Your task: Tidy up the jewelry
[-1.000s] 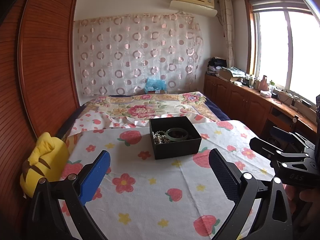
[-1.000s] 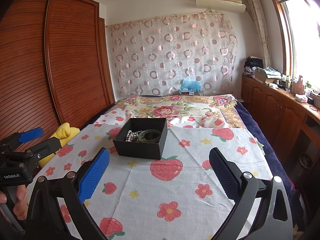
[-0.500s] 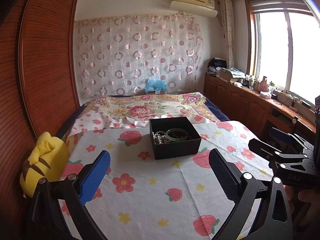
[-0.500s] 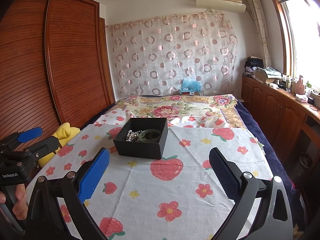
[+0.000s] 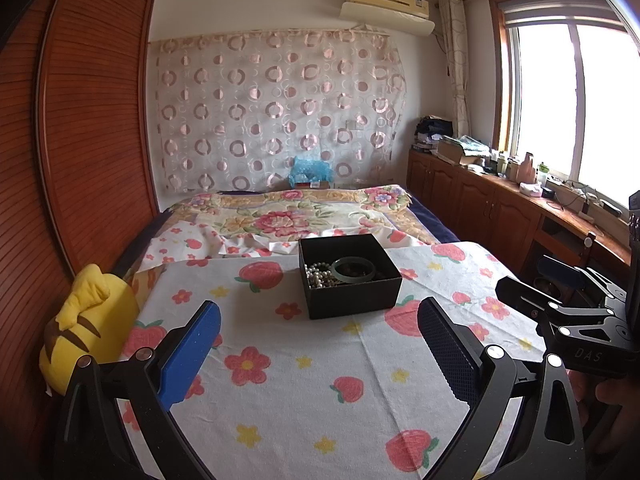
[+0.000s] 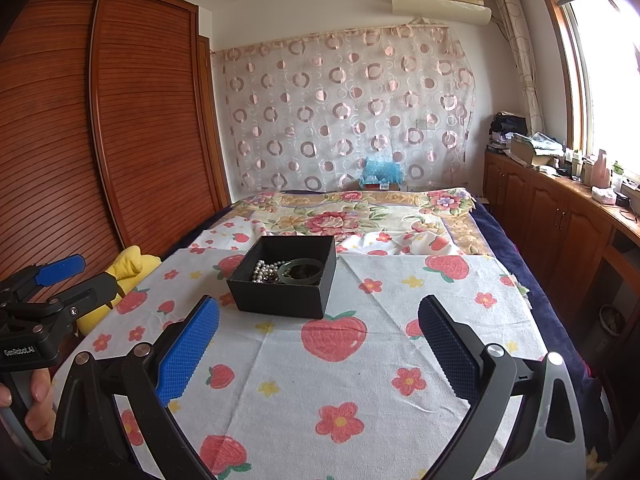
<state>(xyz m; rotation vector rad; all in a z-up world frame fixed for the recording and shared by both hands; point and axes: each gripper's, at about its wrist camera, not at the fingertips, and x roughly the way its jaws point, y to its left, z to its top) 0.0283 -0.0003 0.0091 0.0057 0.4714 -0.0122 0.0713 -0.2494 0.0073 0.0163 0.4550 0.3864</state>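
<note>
An open black box (image 5: pixel 347 276) (image 6: pixel 285 280) sits on a white cloth printed with strawberries and flowers (image 5: pixel 304 368) (image 6: pixel 340 368). Inside it lie a white pearl strand (image 5: pixel 317 273) (image 6: pixel 264 270) and a green bangle (image 5: pixel 353 270) (image 6: pixel 301 273). My left gripper (image 5: pixel 318 350) hovers open over the cloth, short of the box, with nothing between its fingers. My right gripper (image 6: pixel 318 348) is open too, empty, to the right of the box and short of it. Each gripper shows at the edge of the other's view: the right gripper (image 5: pixel 560 292) and the left gripper (image 6: pixel 68 276).
A yellow plush toy (image 5: pixel 86 320) (image 6: pixel 120 280) lies at the cloth's left edge against a wooden wardrobe (image 5: pixel 92 140). A floral blanket (image 5: pixel 296 216) covers the bed beyond the box. Wooden cabinets (image 5: pixel 492 216) with clutter run along the right under the window.
Almost nothing differs. The right gripper seen in the left wrist view has crept slightly left; both stay open and the box has not moved.
</note>
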